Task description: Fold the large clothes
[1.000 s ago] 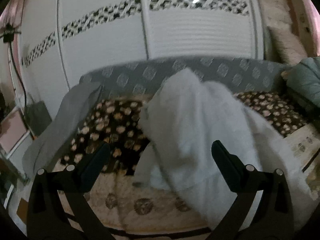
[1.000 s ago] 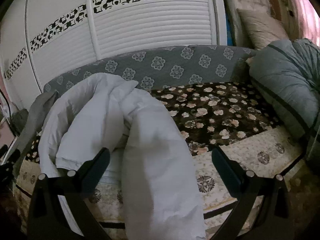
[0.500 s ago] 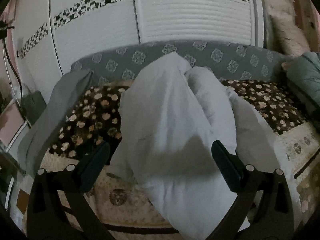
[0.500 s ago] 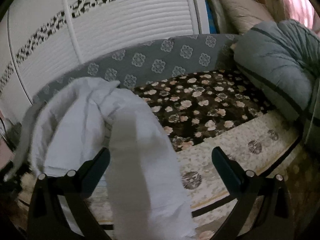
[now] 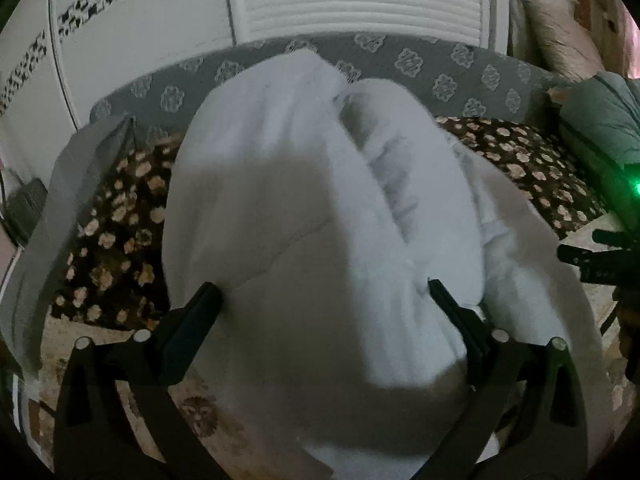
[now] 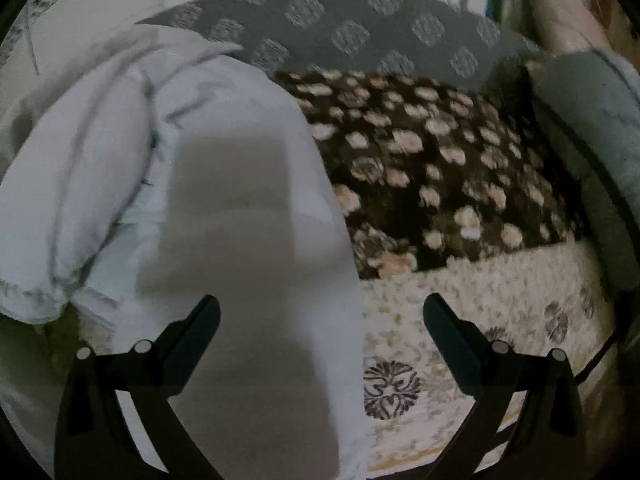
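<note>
Though crumpled, white garment (image 5: 320, 208) w/ hem overhanging sofa (image 6: 460, 320) front edge.

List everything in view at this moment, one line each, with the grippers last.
white garment: one, white, bunched in a heap on the sofa seat and hanging over its front edge.
sofa backrest: one, grey with pale flower medallions, behind the seat.
seat cover: one, dark brown with cream flowers, right of the garment.
front cover: one, cream with dark medallions, along the sofa's front edge.
grey cloth: one, grey, draped at the sofa's left end.
grey-green cushion: one, at the sofa's right end.
wardrobe doors: white, slatted with a patterned band, behind the sofa.
left gripper: black fingers, closing, garment between them.
right gripper: black fingers spread wide, garment's hanging part between them.
</note>
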A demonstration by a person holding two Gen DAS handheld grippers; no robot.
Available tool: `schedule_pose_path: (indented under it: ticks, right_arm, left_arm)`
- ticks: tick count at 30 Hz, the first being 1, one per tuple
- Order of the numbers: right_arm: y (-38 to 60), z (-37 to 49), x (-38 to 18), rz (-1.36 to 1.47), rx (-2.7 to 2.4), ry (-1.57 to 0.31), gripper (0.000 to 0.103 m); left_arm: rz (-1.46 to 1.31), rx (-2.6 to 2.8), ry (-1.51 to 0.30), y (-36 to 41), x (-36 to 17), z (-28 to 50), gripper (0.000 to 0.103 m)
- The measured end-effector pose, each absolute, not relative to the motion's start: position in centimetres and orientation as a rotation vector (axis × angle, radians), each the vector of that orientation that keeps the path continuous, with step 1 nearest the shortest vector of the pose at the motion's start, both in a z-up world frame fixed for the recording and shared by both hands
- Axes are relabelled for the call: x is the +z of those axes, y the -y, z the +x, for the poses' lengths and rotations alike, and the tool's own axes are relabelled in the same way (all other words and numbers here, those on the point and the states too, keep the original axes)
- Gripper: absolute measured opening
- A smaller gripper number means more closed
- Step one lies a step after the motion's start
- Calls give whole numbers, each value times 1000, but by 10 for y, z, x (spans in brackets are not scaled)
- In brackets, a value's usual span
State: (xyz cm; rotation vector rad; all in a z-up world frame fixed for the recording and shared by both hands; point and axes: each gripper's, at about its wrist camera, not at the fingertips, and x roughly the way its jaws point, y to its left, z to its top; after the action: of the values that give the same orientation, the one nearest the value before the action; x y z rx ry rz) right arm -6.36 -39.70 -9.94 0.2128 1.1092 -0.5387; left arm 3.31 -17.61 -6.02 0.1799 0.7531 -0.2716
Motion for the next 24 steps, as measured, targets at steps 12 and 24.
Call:
schedule_pose_path:
  ticks: [12,24]
  right_arm:
    - [384,-63,-114,153,-530,-1156,101]
    - [400,-68,-109,197,-550,-1125,101]
  left_arm:
    - [-37,-236,-768,84,-38,71,29]
    - [-103,72,-650,-75,33,96,11]
